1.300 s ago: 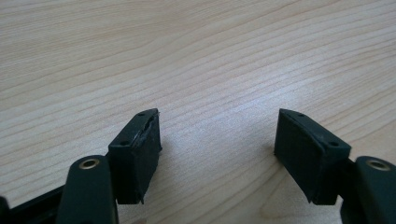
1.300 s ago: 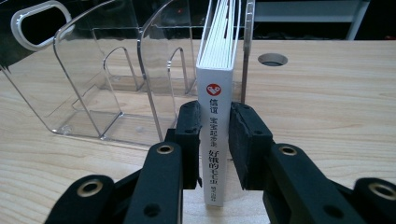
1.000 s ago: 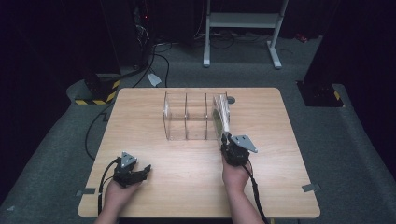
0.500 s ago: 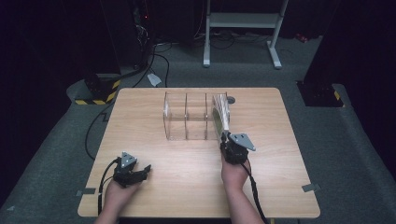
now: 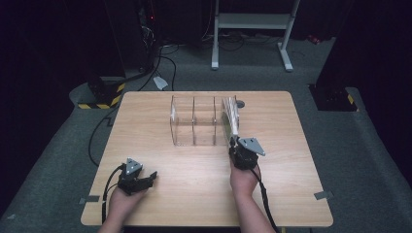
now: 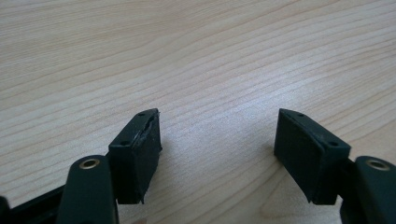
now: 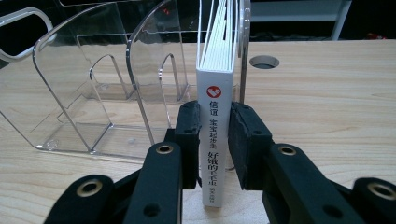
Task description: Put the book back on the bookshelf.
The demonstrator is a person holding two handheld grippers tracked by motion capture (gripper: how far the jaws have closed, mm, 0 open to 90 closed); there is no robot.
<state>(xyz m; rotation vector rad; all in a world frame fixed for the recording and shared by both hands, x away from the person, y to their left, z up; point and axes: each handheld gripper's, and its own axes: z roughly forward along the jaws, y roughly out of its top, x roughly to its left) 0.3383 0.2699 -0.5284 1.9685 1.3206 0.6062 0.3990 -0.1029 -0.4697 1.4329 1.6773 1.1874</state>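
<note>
The thin white paperback book (image 7: pixel 214 140) stands upright on its lower edge, spine toward the right gripper's camera, its far part inside the rightmost compartment of the clear acrylic three-slot file rack (image 7: pixel 93 93), close against that compartment's right wall. The right gripper view shows what the high view cannot: a red round logo with a white mark at the top of the spine, and below it a column of Chinese characters, grey above and red lower down, too small to read with certainty. The right gripper (image 7: pixel 214 140) is clamped on the book, one black pad on each cover near the spine. In the high view the book (image 5: pixel 229 118) leans slightly and the rack (image 5: pixel 194 121) sits mid-table, with bare wood on every side of it. The left gripper (image 6: pixel 217 140) rests released, jaws wide apart over plain grain; the high view places it (image 5: pixel 145 180) near the pale wooden table's (image 5: pixel 291 194) front left edge, well apart from the rack.
</note>
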